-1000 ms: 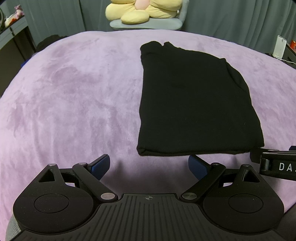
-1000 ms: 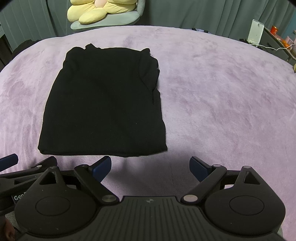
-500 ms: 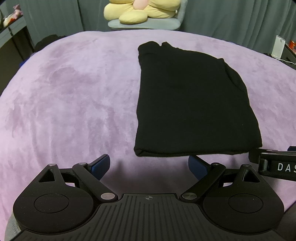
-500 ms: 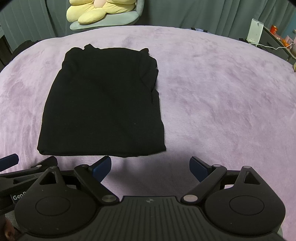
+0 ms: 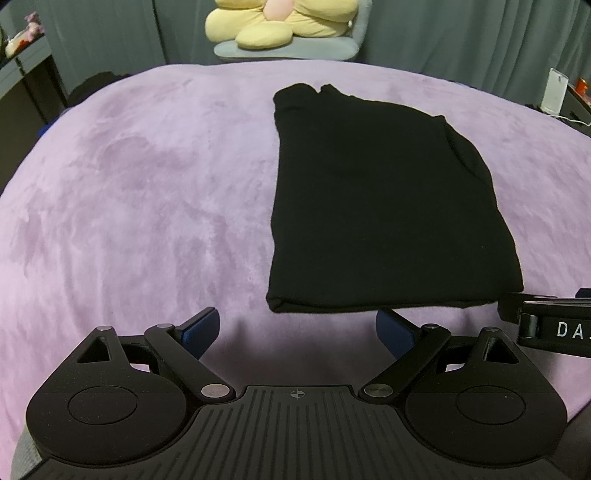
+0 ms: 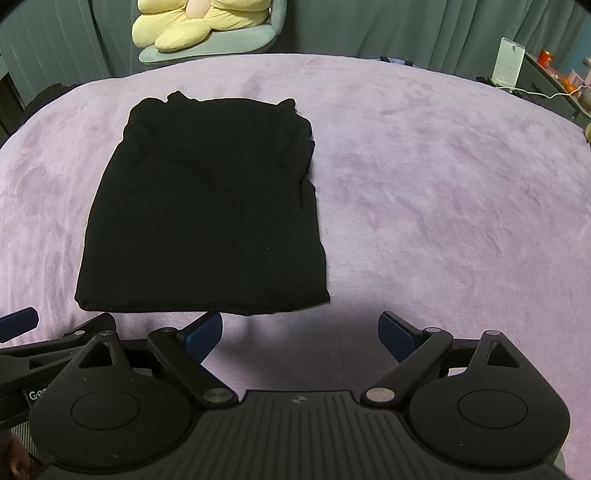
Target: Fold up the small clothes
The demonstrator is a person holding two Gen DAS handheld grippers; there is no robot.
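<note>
A black garment (image 5: 376, 199) lies flat on the purple blanket (image 5: 147, 206), folded into a rough rectangle; it also shows in the right wrist view (image 6: 207, 210). My left gripper (image 5: 299, 328) is open and empty, just short of the garment's near left corner. My right gripper (image 6: 301, 332) is open and empty, just short of the near right corner. Part of the right gripper's body (image 5: 554, 325) shows at the right edge of the left wrist view. The left gripper's finger (image 6: 18, 319) shows at the left edge of the right wrist view.
A grey chair with a yellow plush cushion (image 5: 280, 26) stands behind the bed, also in the right wrist view (image 6: 199, 26). A desk with small items (image 6: 546, 74) is at the far right. A dark shelf (image 5: 26, 66) is at the far left. Grey curtains hang behind.
Both grippers have drifted slightly; the garment sits a little further left in the left wrist view. The jaws stay open and the garment has not been touched.
</note>
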